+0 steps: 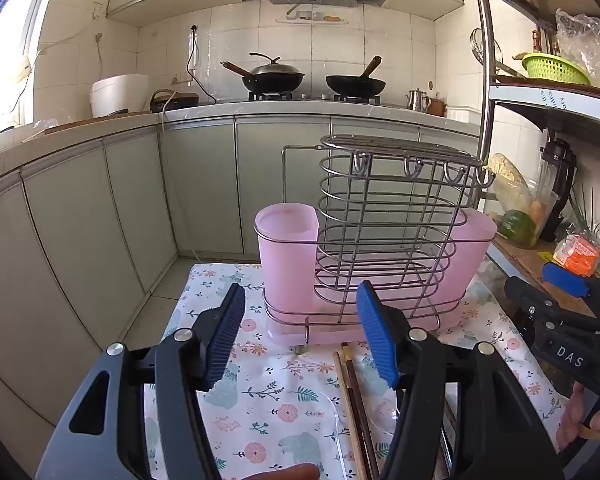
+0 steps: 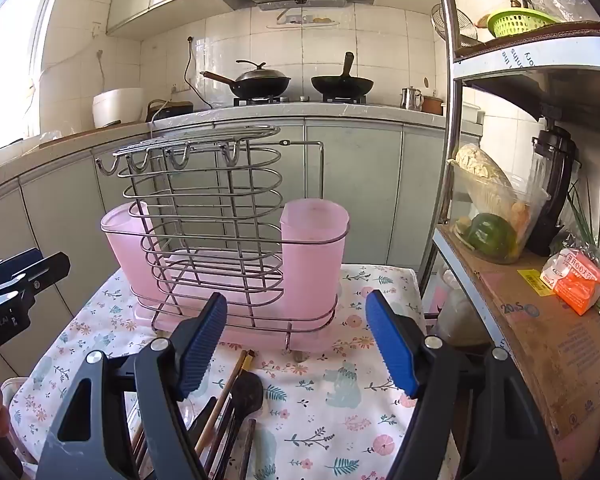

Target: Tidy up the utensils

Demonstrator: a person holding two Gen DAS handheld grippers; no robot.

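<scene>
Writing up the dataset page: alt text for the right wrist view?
Open right gripper over a floral cloth, facing an empty wire rack with two pink cups. Chopsticks and spoons lie on the cloth below its left finger; the left gripper shows at the frame's left edge.

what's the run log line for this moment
stage: start | left gripper: open, empty | right gripper: open, empty | utensils: lying on cloth | holder: empty

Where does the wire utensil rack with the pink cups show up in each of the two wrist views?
Left wrist view: the wire utensil rack stands right of centre, beyond the open left gripper.
Right wrist view: the rack stands left of centre, beyond the open right gripper.
Shared landmark: the lidded wok on the stove behind.
</scene>
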